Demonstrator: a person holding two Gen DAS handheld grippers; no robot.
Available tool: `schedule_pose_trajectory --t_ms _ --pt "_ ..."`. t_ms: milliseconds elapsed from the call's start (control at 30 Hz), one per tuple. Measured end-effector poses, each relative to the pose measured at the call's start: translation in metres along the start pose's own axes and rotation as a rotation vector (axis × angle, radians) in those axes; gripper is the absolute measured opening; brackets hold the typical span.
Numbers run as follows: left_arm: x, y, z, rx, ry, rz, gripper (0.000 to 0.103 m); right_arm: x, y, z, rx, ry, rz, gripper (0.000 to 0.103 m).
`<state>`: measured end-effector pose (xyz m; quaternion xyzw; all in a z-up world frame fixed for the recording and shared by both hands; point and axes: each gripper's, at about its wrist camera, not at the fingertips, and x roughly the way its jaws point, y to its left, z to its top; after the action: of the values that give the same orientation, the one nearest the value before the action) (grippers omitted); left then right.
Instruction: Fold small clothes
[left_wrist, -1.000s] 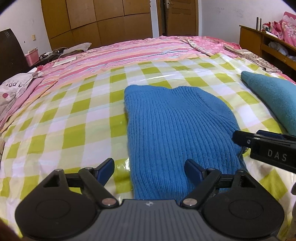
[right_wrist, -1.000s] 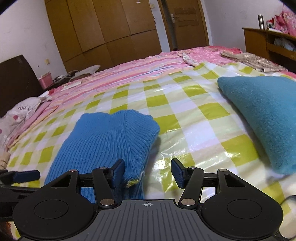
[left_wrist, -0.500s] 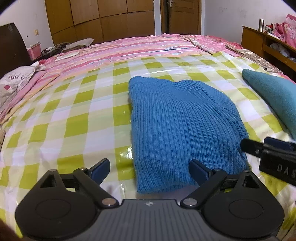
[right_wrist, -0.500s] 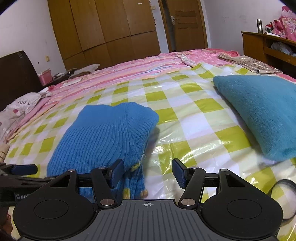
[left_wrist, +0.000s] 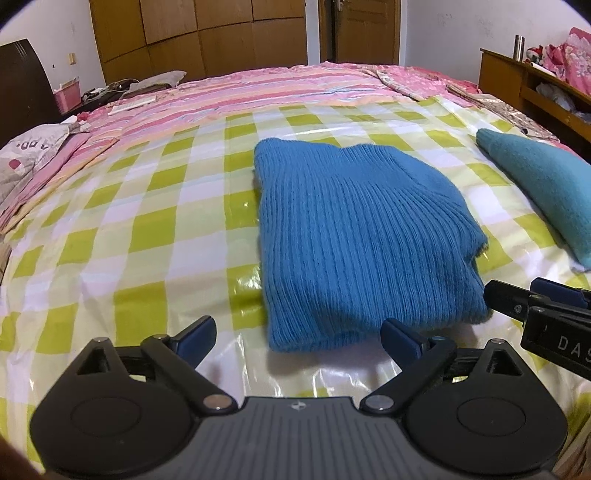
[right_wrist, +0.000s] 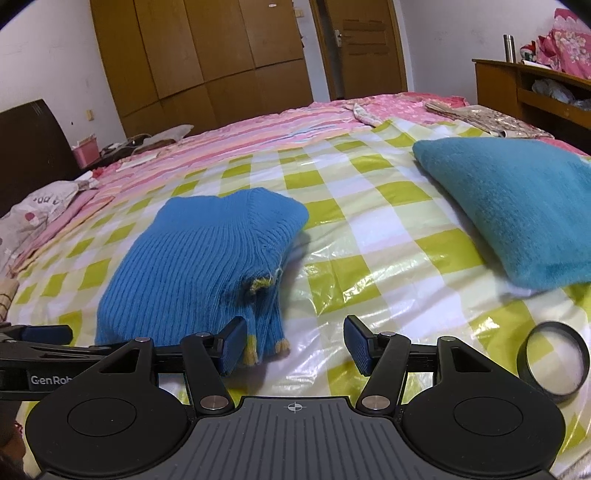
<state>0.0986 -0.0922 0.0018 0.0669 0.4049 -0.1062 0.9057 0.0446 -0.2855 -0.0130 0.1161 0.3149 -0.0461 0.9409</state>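
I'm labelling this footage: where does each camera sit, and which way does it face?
Left wrist: on the left gripper, looking down across the folded blue ribbed knit sweater; its opening fingers show, nothing between them.
Right wrist: on the right gripper, beside the sweater's right edge; open fingers show.
Shared: the sweater, the teal fleece cushion, the green-checked plastic sheet.

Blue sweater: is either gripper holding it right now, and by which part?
Neither. The left gripper, its jaws opening, has only the sweater's near hem between them, unpinched. The right gripper is open beside the cuffs.
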Motion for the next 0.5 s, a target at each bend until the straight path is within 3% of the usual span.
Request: schedule_pose_trajectory --t_ms 500 --pt "-0.005 -0.002 -0.024 0.015 0.043 -0.014 0.103 -0.018 0.014 -0.019 -0.042 0.001 -0.012 0.067"
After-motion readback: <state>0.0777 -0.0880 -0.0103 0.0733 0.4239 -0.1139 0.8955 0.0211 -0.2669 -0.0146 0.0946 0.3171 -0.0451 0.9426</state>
